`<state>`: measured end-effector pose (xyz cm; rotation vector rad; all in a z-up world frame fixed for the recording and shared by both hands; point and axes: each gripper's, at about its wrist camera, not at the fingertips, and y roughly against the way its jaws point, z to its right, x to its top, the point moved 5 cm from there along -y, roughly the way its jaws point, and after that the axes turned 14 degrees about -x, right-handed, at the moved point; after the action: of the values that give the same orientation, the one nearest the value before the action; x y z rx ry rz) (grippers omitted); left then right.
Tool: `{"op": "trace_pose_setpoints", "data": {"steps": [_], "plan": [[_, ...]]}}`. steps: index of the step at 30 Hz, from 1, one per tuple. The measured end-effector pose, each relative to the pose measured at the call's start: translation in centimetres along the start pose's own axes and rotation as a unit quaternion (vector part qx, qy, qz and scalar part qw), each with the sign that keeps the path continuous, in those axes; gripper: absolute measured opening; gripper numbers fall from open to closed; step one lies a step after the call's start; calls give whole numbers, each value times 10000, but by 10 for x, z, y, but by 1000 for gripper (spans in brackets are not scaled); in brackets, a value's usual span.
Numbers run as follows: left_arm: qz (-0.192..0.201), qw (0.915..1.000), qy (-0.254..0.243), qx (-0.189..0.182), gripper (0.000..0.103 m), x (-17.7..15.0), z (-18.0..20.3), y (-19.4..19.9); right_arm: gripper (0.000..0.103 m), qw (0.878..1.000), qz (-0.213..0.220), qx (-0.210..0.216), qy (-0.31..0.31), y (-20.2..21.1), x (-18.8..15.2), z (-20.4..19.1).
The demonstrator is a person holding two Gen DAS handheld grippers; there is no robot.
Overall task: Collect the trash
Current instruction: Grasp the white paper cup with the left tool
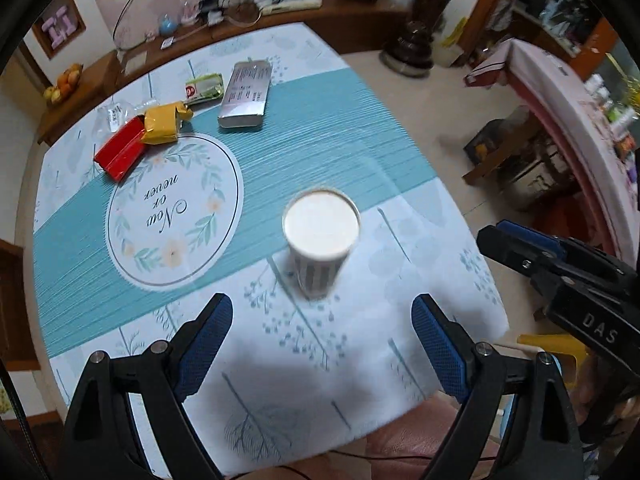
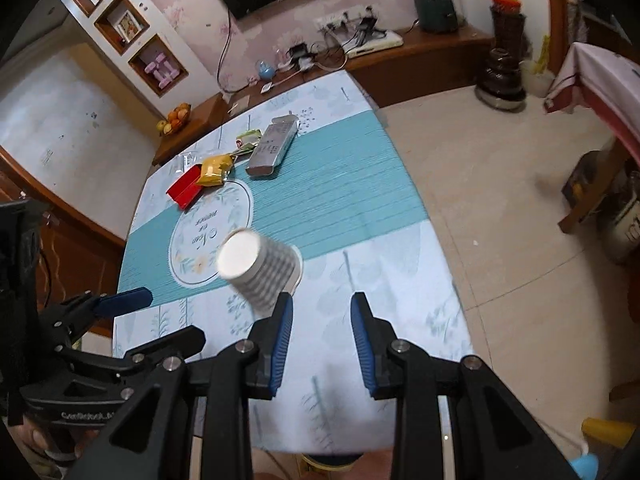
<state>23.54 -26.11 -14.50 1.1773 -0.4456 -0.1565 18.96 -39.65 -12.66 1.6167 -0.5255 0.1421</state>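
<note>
A striped paper cup (image 1: pixel 321 240) stands on the table, white inside; it also shows in the right wrist view (image 2: pixel 260 268). My left gripper (image 1: pixel 322 346) is open, above the table just in front of the cup, and empty. My right gripper (image 2: pixel 321 336) is open and empty, right of the cup; its left finger (image 2: pixel 280 332) is close to the cup's base. Far across the table lie a red box (image 1: pixel 120 152), a yellow wrapper (image 1: pixel 162 124), a green-white packet (image 1: pixel 204 87) and a silver pouch (image 1: pixel 246 94).
The table (image 1: pixel 360 160) has a teal and white cloth with a round flower print. A wooden cabinet (image 1: pixel 240 28) with cables and fruit runs behind it. Tiled floor, a stool and furniture lie to the right. The right gripper shows in the left wrist view (image 1: pixel 560 268).
</note>
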Motion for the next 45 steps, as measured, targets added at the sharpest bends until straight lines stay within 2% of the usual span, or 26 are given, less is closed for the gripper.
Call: {"op": "trace_pose_setpoints", "data": {"steps": [6,11,12,14,16,22,27,31,34,40,42,45], "plan": [[-429,9982,357,233,90,28,-17,-36,30,9986,-347,305,249,-40,33,8],[-688,9956,529,359,90,36,-25,-59,30,9964,-580,487,394,-66,48,4],[-703,9954,549,360,88,36,-24,-61,30,9958,-622,522,421,-71,50,1],[-704,9951,590,363,76,38,-24,-65,30,9948,-682,590,465,-78,53,-2],[-757,9943,682,301,52,37,-25,-69,30,9939,-730,646,514,-83,55,-6],[-595,9927,982,361,49,34,-37,-69,30,9906,-864,746,753,-97,62,-17],[-331,9887,1375,507,49,34,-62,-54,30,9885,-881,812,925,-106,77,-29],[-68,9805,1845,673,49,36,-92,-37,30,9872,-831,846,1070,-114,96,-46],[151,9709,2268,754,49,40,-125,-23,31,9866,-799,830,1153,-124,114,-63],[550,9484,2945,1034,49,43,-177,4,46,9875,-836,879,1002,-154,156,-99],[657,9429,3057,1148,49,44,-190,11,59,9884,-831,884,914,-165,170,-113],[802,9345,3229,1265,49,43,-207,20,66,9901,-806,778,841,-181,185,-129]]}}
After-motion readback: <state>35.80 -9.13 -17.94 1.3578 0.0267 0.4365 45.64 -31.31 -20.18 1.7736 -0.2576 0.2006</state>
